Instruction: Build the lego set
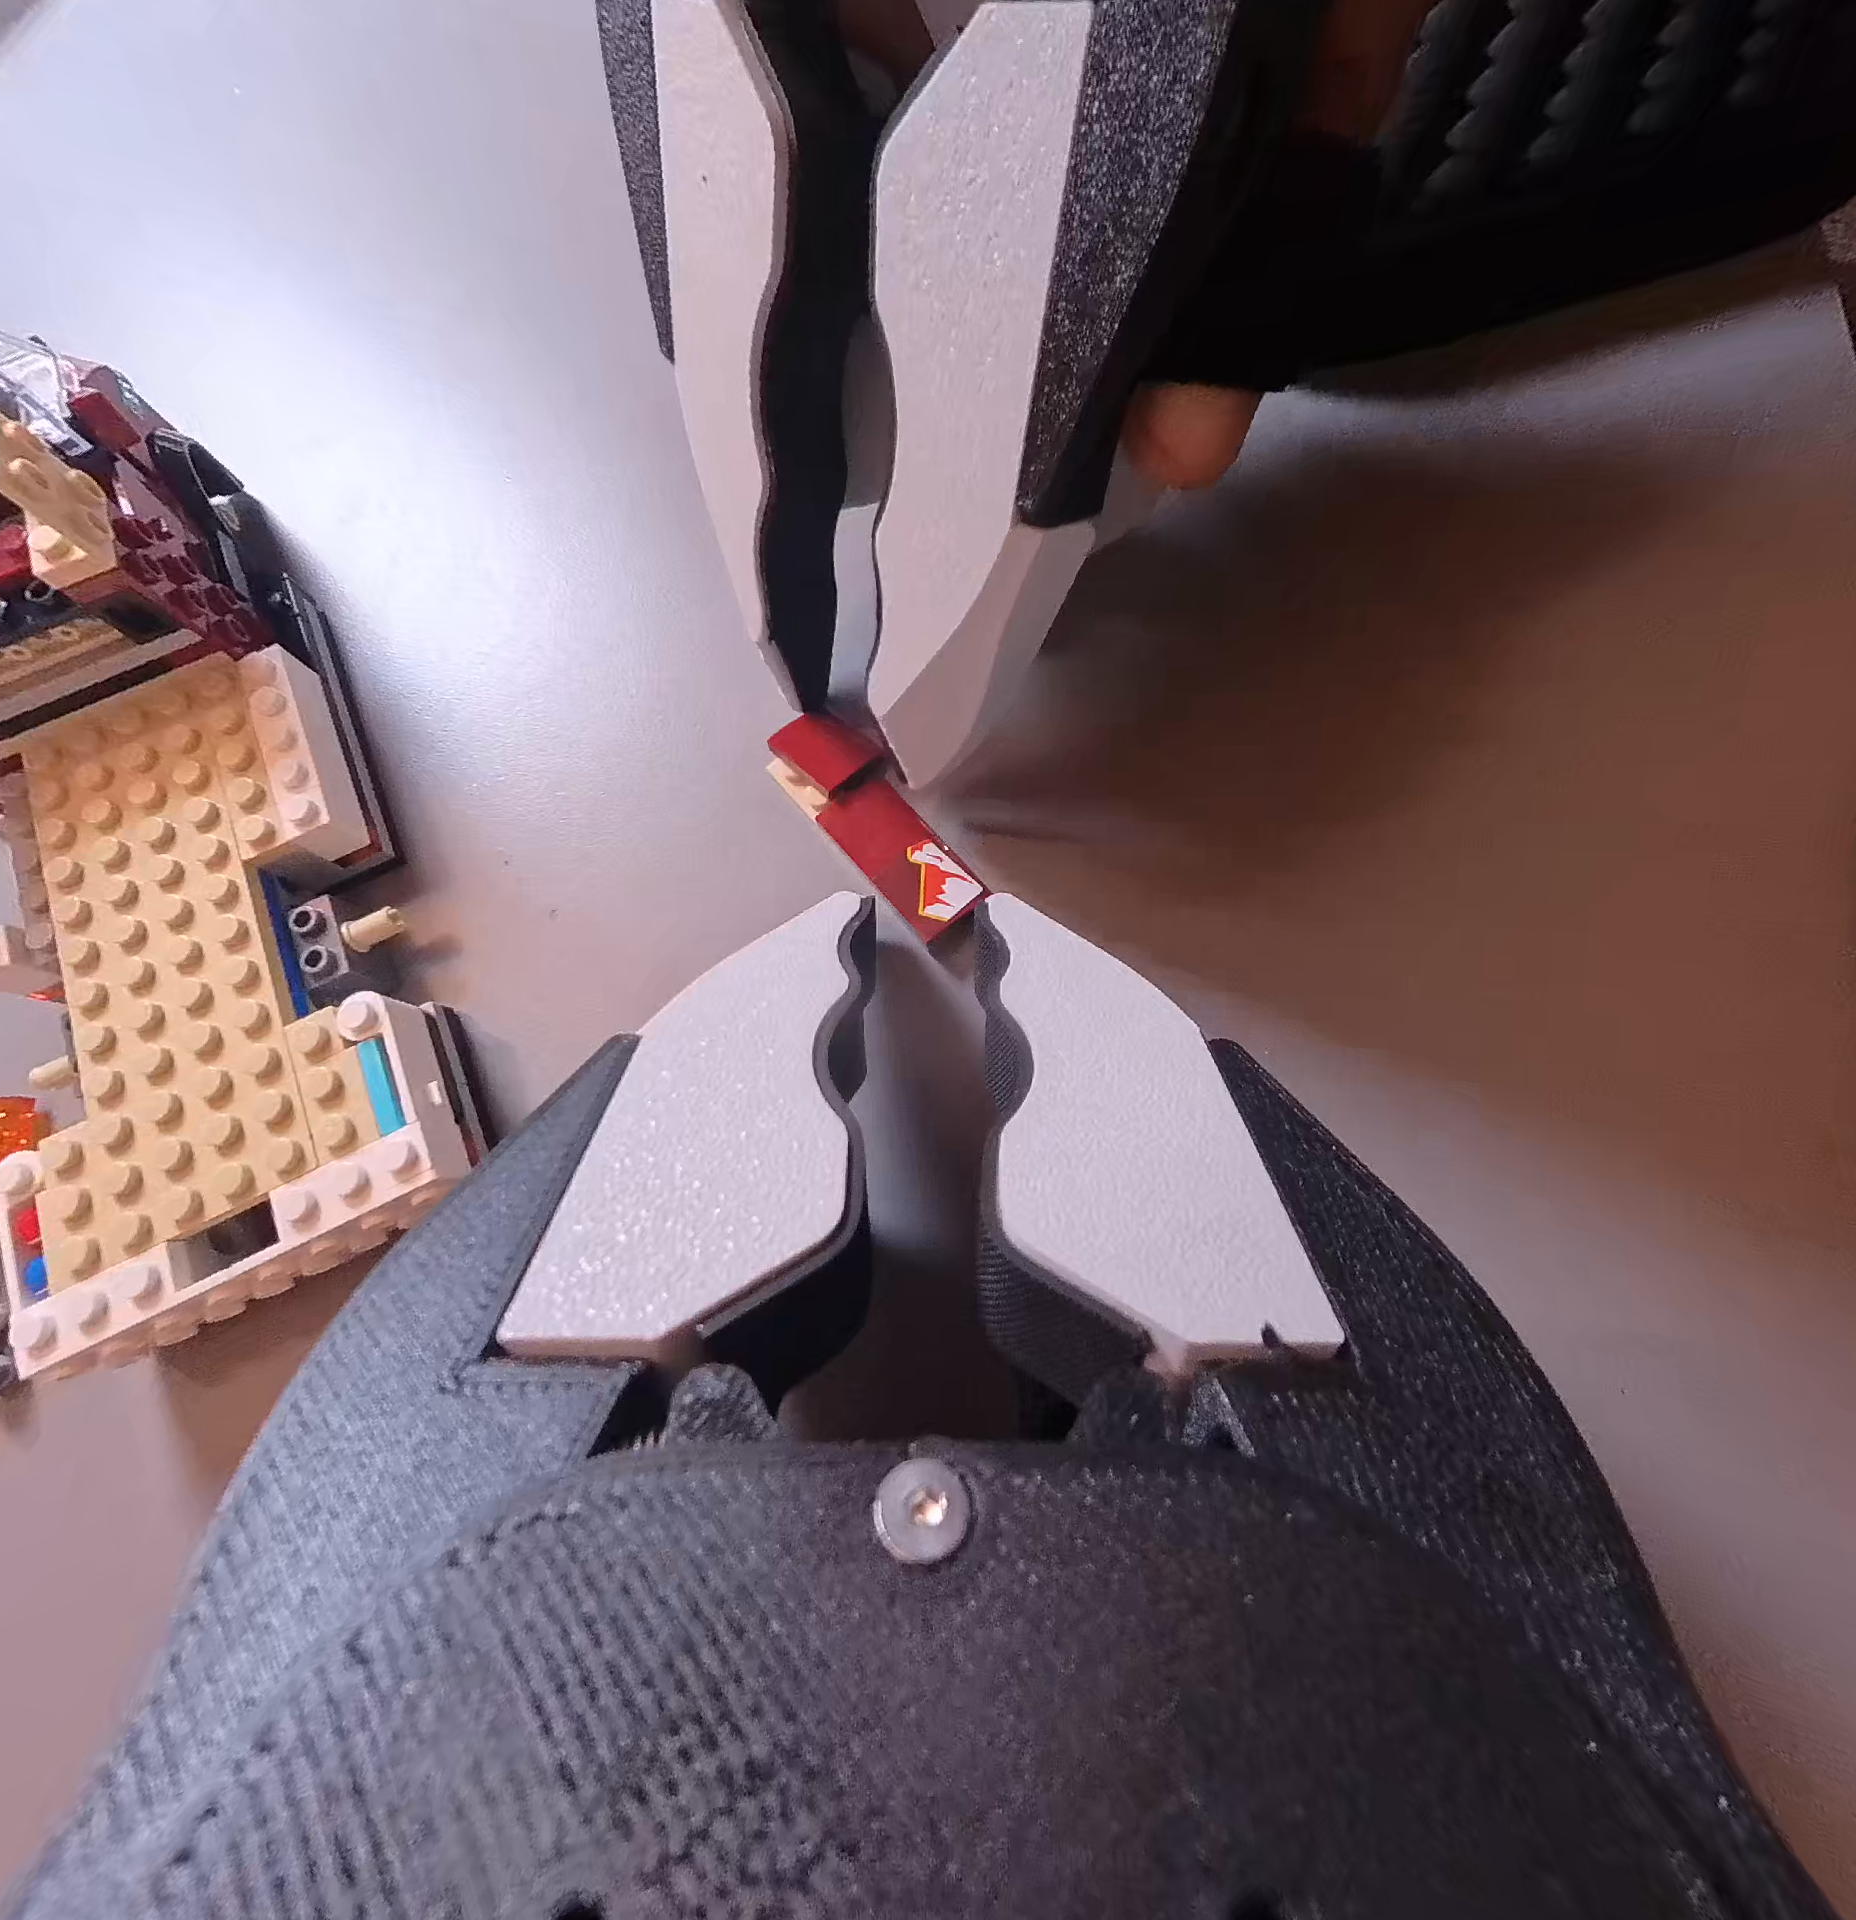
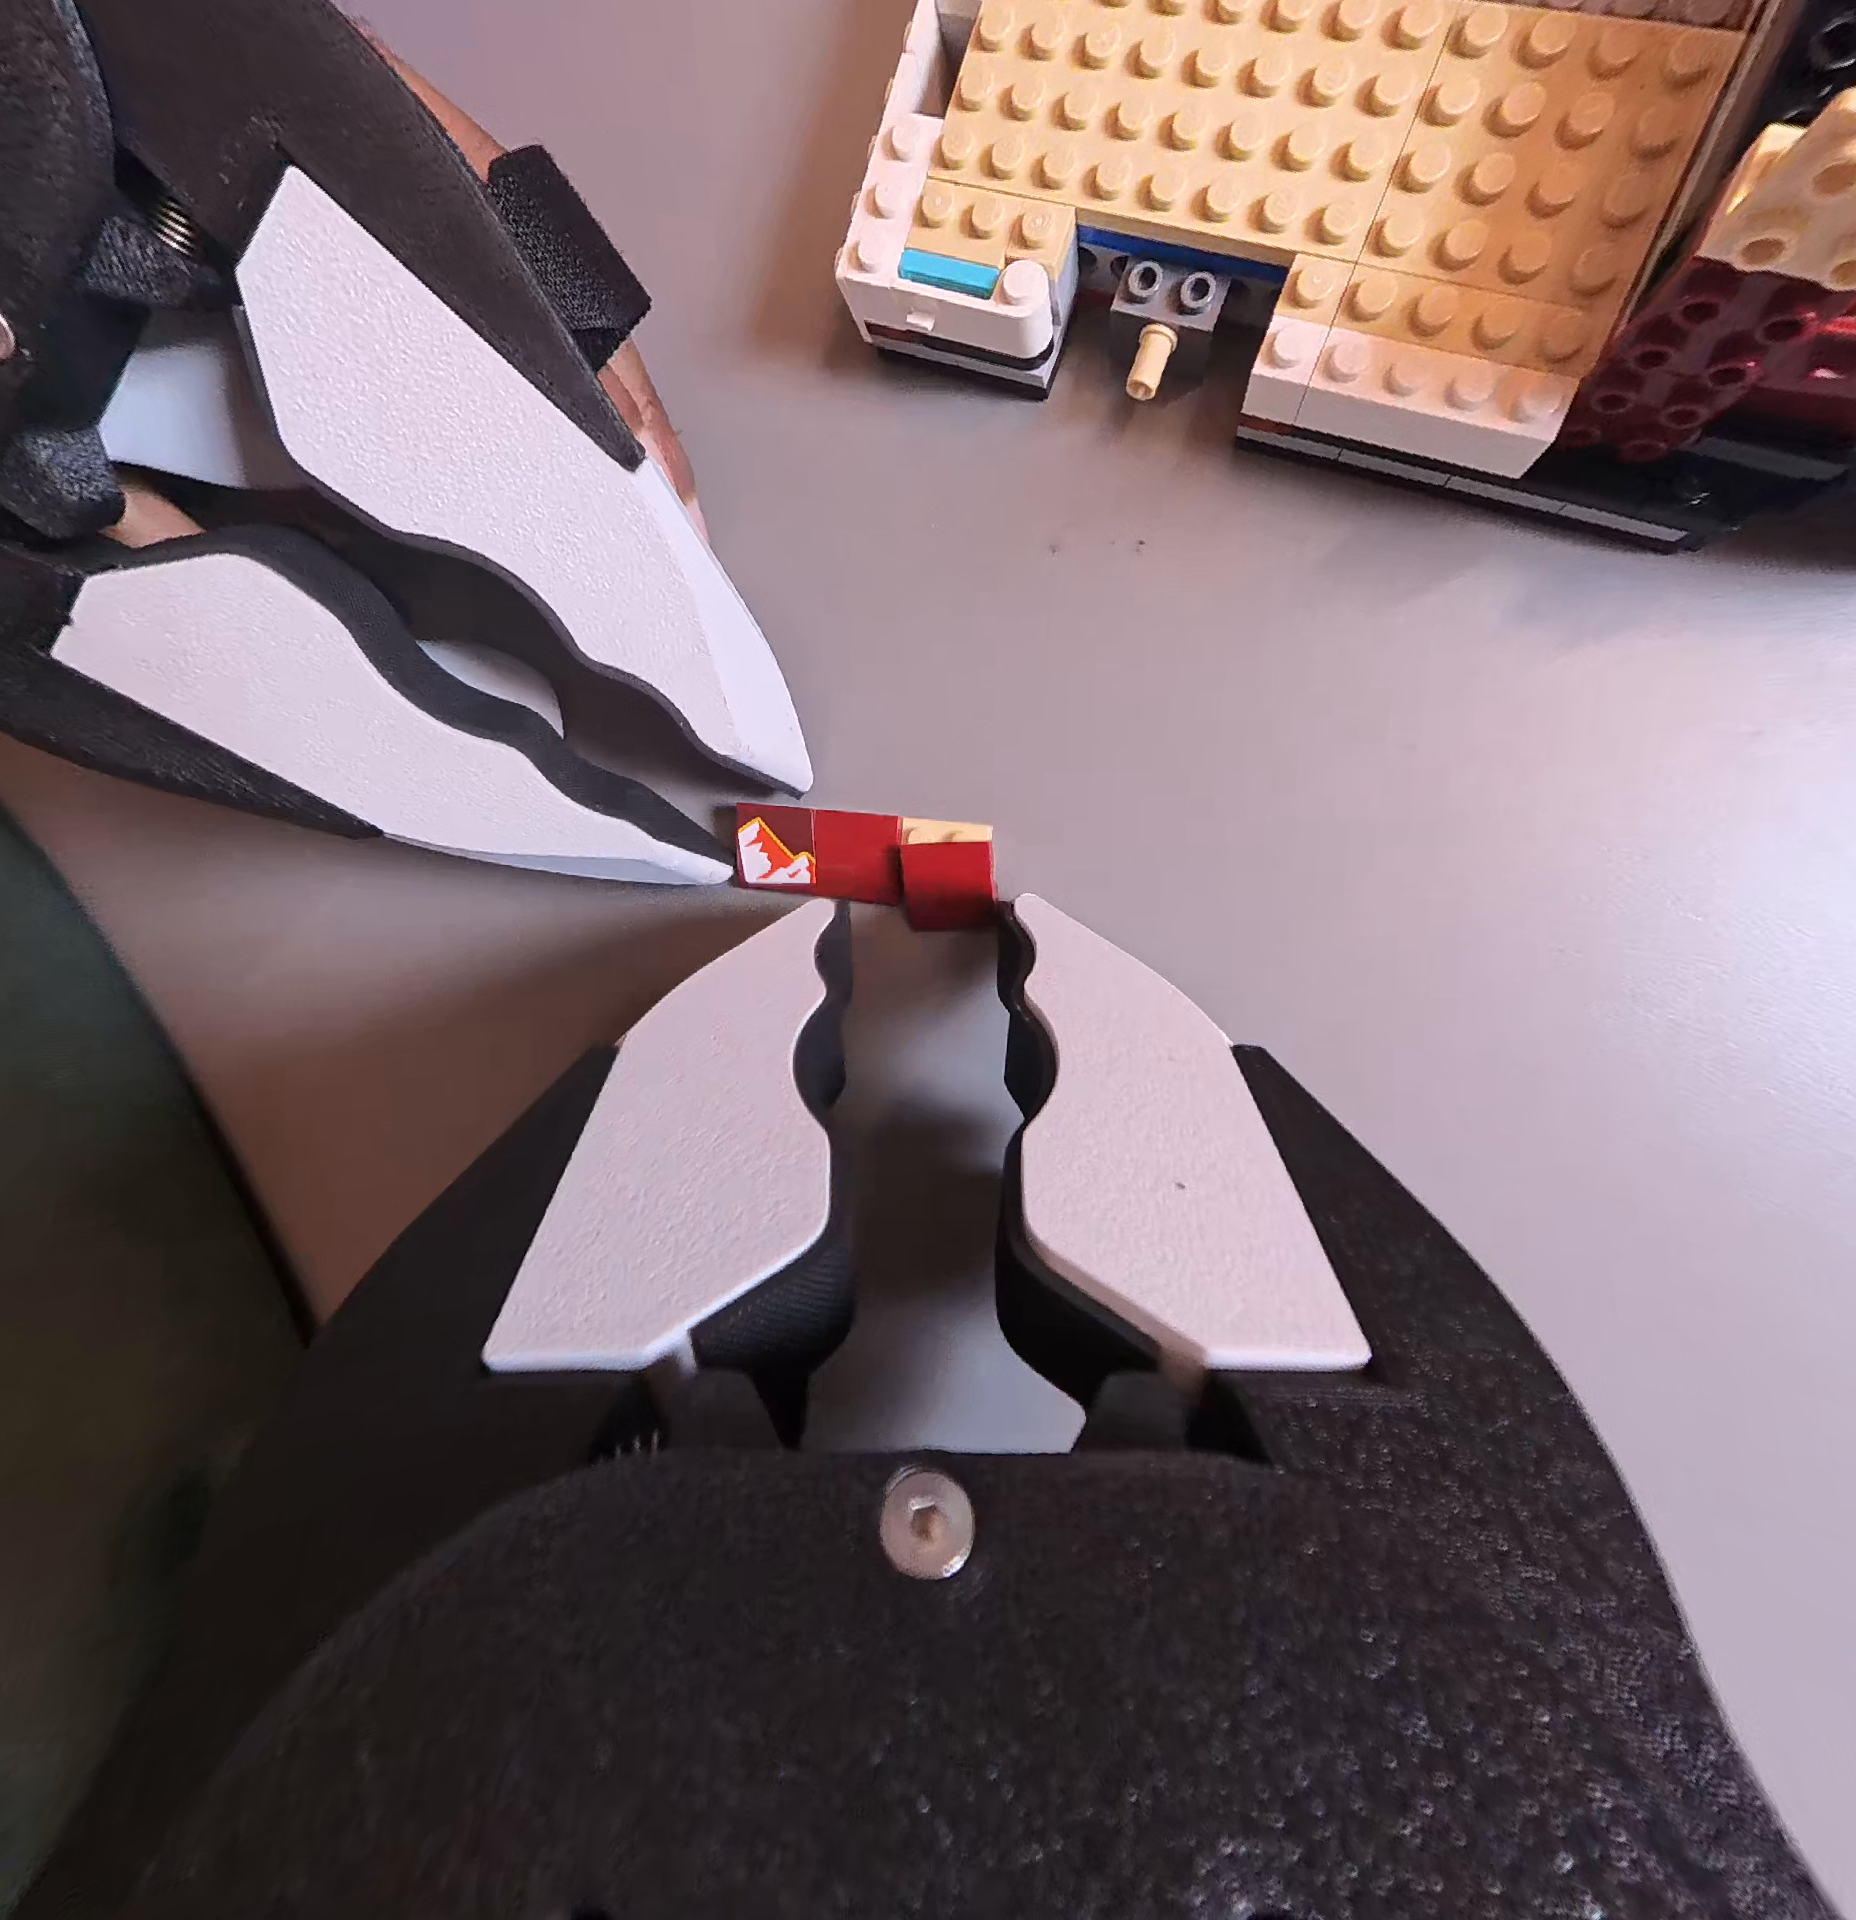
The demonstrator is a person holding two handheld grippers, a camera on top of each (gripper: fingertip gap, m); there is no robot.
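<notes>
Sitting at frame left, cut off, a tan studded model point(image 1: 165, 935); both grippers' fingers released around small red piece point(image 1: 882, 831) on table point(image 1: 1423, 935)

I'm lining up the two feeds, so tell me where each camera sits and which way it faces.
Left wrist view: on the left gripper, looking down its fingers at the red piece; right gripper opposite.
Right wrist view: on the right gripper, facing the piece; left gripper at left.
Both share the piece, the model and the table.
</notes>
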